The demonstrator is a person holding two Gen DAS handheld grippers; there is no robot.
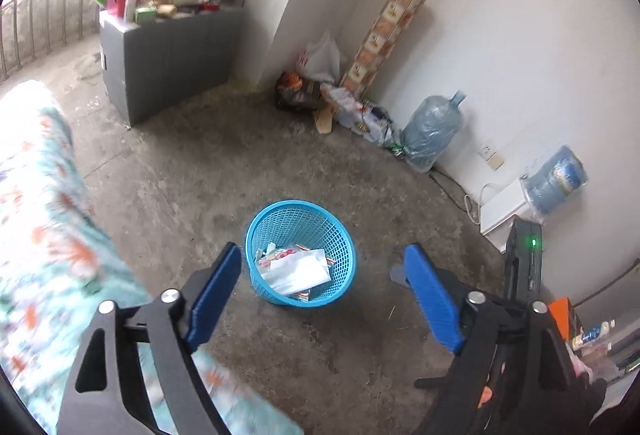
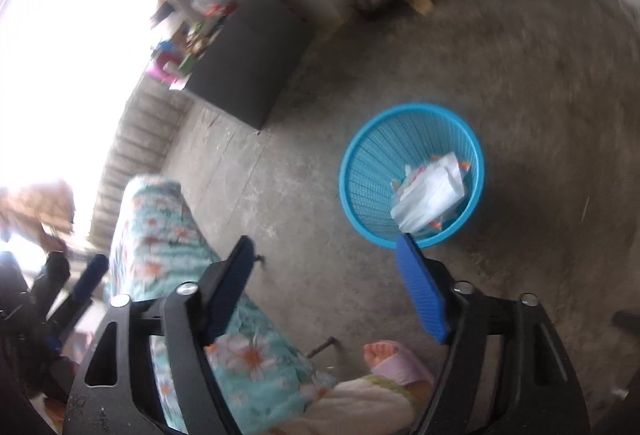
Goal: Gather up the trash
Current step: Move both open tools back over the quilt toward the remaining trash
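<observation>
Above bin [image 1: 301, 253], gripper [image 1: 322, 291] tilted downward

Lived-in home room, bare concrete floor [image 1: 248, 171], floral bedding [image 1: 44, 219], water jug [image 1: 434, 131], cluttered grey cabinet [image 1: 168, 51]

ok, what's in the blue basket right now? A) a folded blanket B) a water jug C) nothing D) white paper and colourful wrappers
D: the blue basket on the concrete floor holds white paper lying over colourful wrappers; both views show it.
</observation>
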